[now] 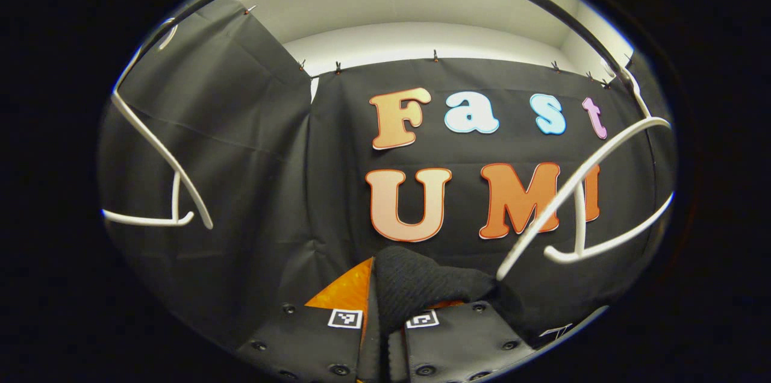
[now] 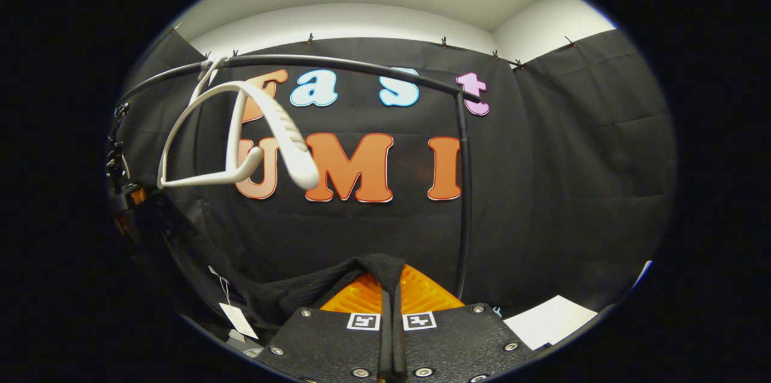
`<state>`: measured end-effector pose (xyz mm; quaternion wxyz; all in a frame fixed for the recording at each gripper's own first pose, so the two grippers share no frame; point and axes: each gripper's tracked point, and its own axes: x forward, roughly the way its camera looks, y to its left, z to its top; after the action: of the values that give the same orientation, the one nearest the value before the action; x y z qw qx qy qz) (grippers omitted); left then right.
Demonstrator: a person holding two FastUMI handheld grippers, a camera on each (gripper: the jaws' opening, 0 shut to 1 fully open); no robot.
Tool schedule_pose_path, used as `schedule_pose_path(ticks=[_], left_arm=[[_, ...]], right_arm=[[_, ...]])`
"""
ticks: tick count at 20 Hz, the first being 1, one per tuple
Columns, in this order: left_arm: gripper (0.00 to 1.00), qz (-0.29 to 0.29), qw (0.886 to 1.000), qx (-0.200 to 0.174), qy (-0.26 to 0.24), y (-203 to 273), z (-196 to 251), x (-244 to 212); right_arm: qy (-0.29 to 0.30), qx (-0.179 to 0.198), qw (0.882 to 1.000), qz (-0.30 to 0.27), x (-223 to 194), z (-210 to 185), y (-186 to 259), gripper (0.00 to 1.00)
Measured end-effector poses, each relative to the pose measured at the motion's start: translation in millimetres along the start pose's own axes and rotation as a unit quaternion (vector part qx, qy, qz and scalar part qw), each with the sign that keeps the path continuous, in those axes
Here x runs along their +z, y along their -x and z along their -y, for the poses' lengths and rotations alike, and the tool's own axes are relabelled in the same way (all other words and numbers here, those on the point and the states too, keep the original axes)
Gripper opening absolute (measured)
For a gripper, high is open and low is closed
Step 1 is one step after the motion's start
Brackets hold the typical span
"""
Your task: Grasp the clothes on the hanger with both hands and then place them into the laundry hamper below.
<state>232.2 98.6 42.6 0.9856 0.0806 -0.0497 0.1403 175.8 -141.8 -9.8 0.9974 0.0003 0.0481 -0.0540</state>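
We've got the black garment off the hanger: left gripper and right gripper each have jaws clenched on a fold. Next, we judge, comes lowering together to the hamper, clear of the rail.

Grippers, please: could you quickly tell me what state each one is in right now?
Left gripper: shut on the black garment.
Right gripper: shut on the same black garment, now off the white hanger.
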Motion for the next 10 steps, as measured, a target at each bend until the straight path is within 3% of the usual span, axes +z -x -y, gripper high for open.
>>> schedule_pose_path(ticks=[4,10], left_arm=[[0.14,-0.023,1.0,0.012,0.0,23.5,-24.2,-17.6],[0.14,-0.034,0.999,0.012,-0.005,59.8,-40.4,-15.9]], right_arm=[[-0.018,0.023,0.999,-0.015,-17.4,-22.2,17.2,0.0],[-0.003,0.069,0.998,-0.001,-8.7,-81.2,49.7,0.0]])
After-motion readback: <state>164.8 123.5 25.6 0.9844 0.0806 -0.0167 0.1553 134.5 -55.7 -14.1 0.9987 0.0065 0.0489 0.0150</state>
